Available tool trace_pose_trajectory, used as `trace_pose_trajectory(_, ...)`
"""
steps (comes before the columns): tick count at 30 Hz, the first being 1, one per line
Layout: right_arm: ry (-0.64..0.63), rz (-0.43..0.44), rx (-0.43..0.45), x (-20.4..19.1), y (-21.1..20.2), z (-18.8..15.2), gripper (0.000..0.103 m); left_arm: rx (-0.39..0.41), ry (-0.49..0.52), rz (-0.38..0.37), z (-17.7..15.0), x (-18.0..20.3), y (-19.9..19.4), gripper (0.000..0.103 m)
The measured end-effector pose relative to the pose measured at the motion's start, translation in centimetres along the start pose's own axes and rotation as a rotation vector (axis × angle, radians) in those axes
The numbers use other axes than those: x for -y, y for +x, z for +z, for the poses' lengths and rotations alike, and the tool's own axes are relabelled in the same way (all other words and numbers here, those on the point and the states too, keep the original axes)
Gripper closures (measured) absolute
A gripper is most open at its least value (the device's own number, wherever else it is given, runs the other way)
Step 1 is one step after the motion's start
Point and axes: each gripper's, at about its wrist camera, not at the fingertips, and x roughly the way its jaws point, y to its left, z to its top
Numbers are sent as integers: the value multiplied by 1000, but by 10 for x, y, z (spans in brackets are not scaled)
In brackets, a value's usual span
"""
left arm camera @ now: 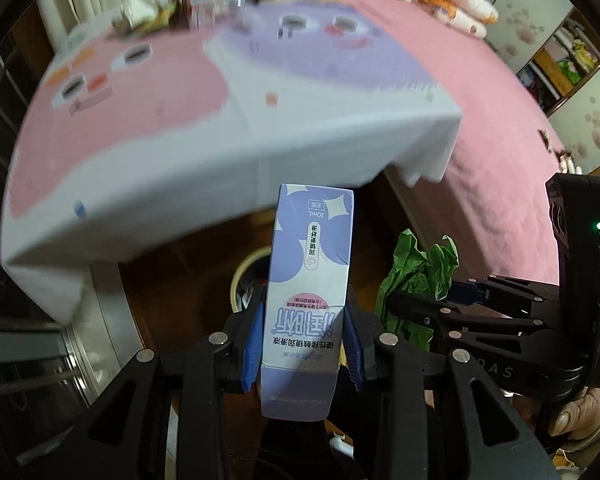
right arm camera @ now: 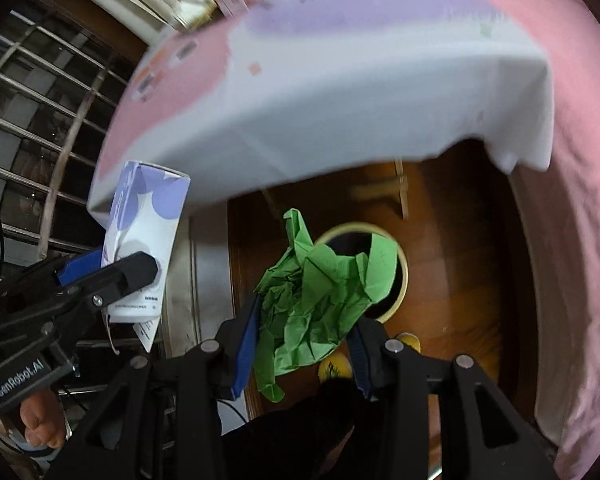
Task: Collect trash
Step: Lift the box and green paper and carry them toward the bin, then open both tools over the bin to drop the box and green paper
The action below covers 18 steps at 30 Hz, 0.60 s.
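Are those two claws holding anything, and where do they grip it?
Left gripper pinches a purple-and-white cardboard box near its lower end; right gripper clamps crumpled green paper around its middle.

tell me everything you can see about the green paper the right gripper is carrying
The green paper is a crumpled, creased sheet, matte and bright green, bunched into a loose wad with folded corners sticking up and a strip hanging below. It is pinched between the blue pads of the right gripper, held in the air. In the right wrist view it overlaps the round cream-rimmed bin on the brown wooden floor. The left wrist view shows it beside the held carton. Nothing but the pads touches it.
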Motion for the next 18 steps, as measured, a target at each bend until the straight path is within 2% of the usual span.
trace_pose_trajectory(6,31,19,-98,33,87,-20,62,-91,-51,14,-20,-10,87,69)
trace_pose_trajectory(11,52,9,-129,63,158,-26,59,-124,-85,45,-35,-24,169,69)
trace_pose_trajectory(13,77,14,-135,76,184,-29,59,-134,-88,52,-39,-29,194,66)
trace_pose_trajectory(15,108,29,-151,87,205,-28,57,-146,-89,61,-41,-34,219,50)
trace_pose_trajectory(16,122,28,-156,92,216,-27,53,-145,-88,70,-41,-35,227,35)
trace_pose_trajectory(17,131,24,-154,96,224,-26,50,-140,-89,82,-39,-37,234,26)
trace_pose_trajectory(18,139,18,-149,100,229,-26,48,-140,-94,99,-38,-40,243,20)
